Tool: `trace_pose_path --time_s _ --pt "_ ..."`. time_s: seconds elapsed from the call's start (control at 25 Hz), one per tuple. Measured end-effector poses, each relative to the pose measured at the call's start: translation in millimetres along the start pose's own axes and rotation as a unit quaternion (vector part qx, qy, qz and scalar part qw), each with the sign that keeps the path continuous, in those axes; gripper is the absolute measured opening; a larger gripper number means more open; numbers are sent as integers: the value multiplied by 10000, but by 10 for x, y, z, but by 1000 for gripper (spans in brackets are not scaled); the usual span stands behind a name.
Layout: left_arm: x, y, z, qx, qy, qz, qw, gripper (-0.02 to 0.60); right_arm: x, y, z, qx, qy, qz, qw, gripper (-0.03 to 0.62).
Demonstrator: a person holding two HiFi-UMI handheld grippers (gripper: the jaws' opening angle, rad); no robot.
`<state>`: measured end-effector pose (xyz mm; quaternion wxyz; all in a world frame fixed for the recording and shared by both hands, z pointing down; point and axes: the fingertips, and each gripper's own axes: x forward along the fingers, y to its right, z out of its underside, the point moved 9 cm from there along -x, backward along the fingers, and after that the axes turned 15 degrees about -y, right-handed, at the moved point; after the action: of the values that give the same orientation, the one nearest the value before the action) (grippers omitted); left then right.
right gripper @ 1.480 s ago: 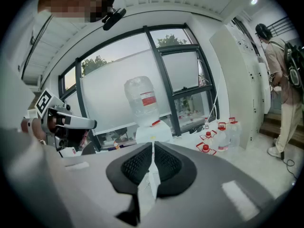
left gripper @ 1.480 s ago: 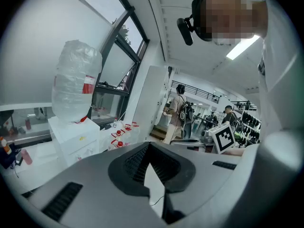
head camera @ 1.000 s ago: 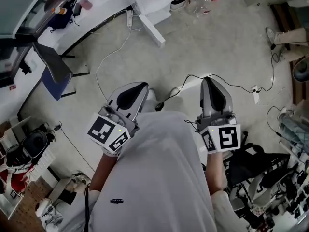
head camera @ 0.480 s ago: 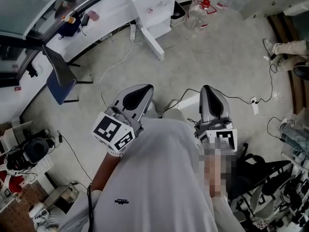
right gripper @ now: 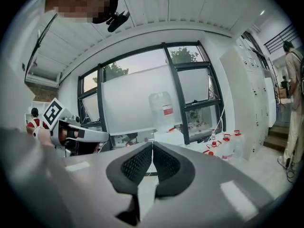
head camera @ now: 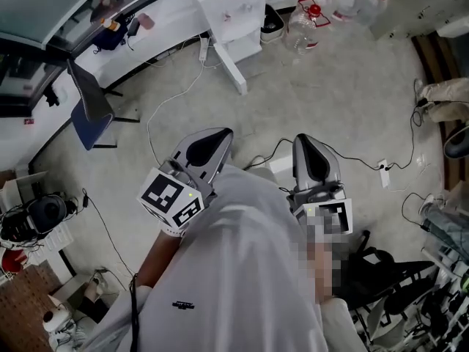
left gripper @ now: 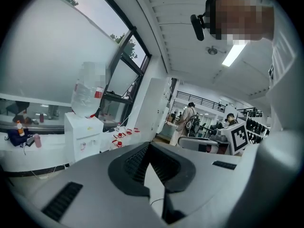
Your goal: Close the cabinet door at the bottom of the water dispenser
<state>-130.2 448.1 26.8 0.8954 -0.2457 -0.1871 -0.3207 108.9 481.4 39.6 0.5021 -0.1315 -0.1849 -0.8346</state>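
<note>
The white water dispenser (head camera: 236, 6) stands at the far edge of the floor, and a narrow white panel (head camera: 230, 48) juts from its foot toward me. Whether that is the cabinet door I cannot tell. In the left gripper view the dispenser (left gripper: 83, 133) carries a clear bottle (left gripper: 88, 90); the bottle (right gripper: 162, 110) also shows in the right gripper view. My left gripper (head camera: 218, 135) and right gripper (head camera: 308, 141) are held close to my body, well short of the dispenser. Both are shut with nothing between the jaws, their tips meeting in the left gripper view (left gripper: 148, 144) and the right gripper view (right gripper: 152, 143).
Clear water jugs with red caps (head camera: 326, 6) stand right of the dispenser. A blue-backed chair (head camera: 89, 112) is at the left. Cables and a power strip (head camera: 384, 173) lie on the floor. Black equipment (head camera: 388, 270) crowds the lower right. A person's legs (head camera: 447, 90) are at the right edge.
The dispenser and jugs have come further into the head view. The right gripper has drifted left and the left gripper slightly up. Both stay shut.
</note>
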Motion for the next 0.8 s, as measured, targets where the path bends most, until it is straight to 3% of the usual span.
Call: trace_pose_path --time_s 0.32,0.8 --pt "222 -409 -323 -86 108 -8 9999 6 408 275 -226 25 -91 89 9999 11" --pt "649 -1899 -922 -406 -97 328 9986 6 1696 400 -868 157 -465 513 9975 11"
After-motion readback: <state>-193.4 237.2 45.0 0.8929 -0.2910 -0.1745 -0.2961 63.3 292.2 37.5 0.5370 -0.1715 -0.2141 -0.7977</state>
